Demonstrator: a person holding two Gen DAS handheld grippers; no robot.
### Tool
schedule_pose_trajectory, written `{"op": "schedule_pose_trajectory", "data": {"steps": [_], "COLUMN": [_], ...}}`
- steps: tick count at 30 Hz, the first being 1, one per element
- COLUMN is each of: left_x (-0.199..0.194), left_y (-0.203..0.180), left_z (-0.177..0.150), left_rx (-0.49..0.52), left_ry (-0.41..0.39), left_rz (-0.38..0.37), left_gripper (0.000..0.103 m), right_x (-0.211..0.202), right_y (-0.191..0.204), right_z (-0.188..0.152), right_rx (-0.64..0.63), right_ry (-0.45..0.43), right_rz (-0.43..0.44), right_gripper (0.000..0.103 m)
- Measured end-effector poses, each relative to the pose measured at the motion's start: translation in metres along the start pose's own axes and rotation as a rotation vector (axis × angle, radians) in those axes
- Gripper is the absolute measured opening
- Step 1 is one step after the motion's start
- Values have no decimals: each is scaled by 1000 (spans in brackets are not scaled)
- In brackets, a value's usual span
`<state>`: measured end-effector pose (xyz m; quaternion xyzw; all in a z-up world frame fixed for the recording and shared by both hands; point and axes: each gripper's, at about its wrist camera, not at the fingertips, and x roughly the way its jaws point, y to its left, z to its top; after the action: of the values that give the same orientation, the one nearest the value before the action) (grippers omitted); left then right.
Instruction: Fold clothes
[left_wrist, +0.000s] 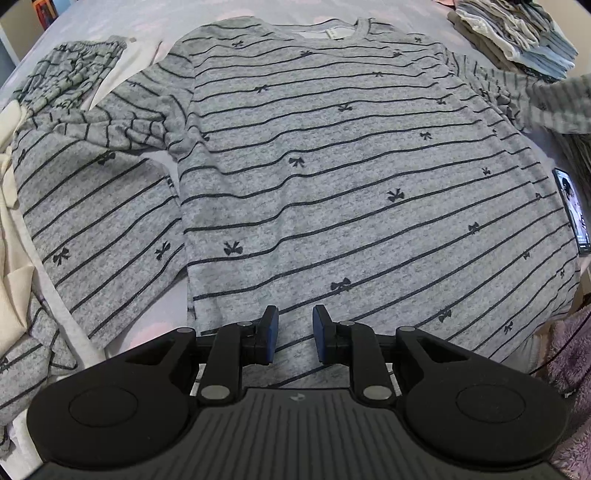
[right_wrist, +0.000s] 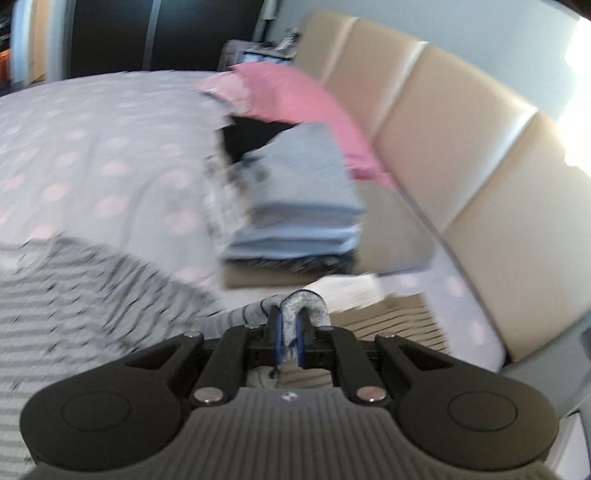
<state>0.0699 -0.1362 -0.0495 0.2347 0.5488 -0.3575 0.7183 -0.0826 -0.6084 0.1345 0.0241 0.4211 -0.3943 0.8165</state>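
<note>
Pale grey bedspread with pink dots (right_wrist: 92, 147), filling both views as the working surface. Padded beige headboard in vertical panels (right_wrist: 461, 155) along the far right edge in the right wrist view, much blurred by motion.

Spread flat across the bedspread, front up and neck away from the camera: grey knit long-sleeved top with thin dark stripes and small dark bows (left_wrist: 351, 177). One sleeve lying out to the left with its end bunched; the other sleeve (left_wrist: 546, 99) lifted off to the upper right and blurred. White label inside the neckline, too small to read.

Stack of folded clothes in light blue and beige (right_wrist: 295, 221) on the bed near the headboard, with a pink pillow (right_wrist: 314, 110) behind it. Cream ribbed garment (left_wrist: 14, 258) crumpled at the left edge. Dark smartphone with a lit screen (left_wrist: 574, 210) just beside the top's right side.

Left gripper (left_wrist: 294, 334) low over the hem of the top, blue-padded jaws spread apart with nothing between them. Right gripper (right_wrist: 290, 341) pressed onto a fold of the striped sleeve cuff (right_wrist: 303, 306), pinched between its blue pads. Small pale emblem on each gripper body, not legible.
</note>
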Motion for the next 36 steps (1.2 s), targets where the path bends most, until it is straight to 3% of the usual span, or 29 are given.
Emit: {"op": "schedule_pose_trajectory", "data": {"steps": [6,14,19,25,28,36], "left_x": [7,16,20,21,23,19], "left_y": [3,9,12,7,5,5], "left_z": [3,8,10,10,9,7], "left_rx": [-9,-42,-61,-40,-30,-38], "left_ry": [20,40,51,47,50,39], "left_rz": [8,25,36,30,35,35], "left_gripper": [18,18,18,18,18,18], "right_x": [24,104,136,130,123,134], "right_y": [-59,-117,-126,-139,-151,-161], "right_z": [34,14,-13,-35,-45,-84], "right_rx": [91,258,269,295,351,562], "right_ry": [11,228,263,210,184,217], "right_rz": [-141,-218,-218,-190,-172,-54], "right_gripper": [8,9,11,33,50,50]}}
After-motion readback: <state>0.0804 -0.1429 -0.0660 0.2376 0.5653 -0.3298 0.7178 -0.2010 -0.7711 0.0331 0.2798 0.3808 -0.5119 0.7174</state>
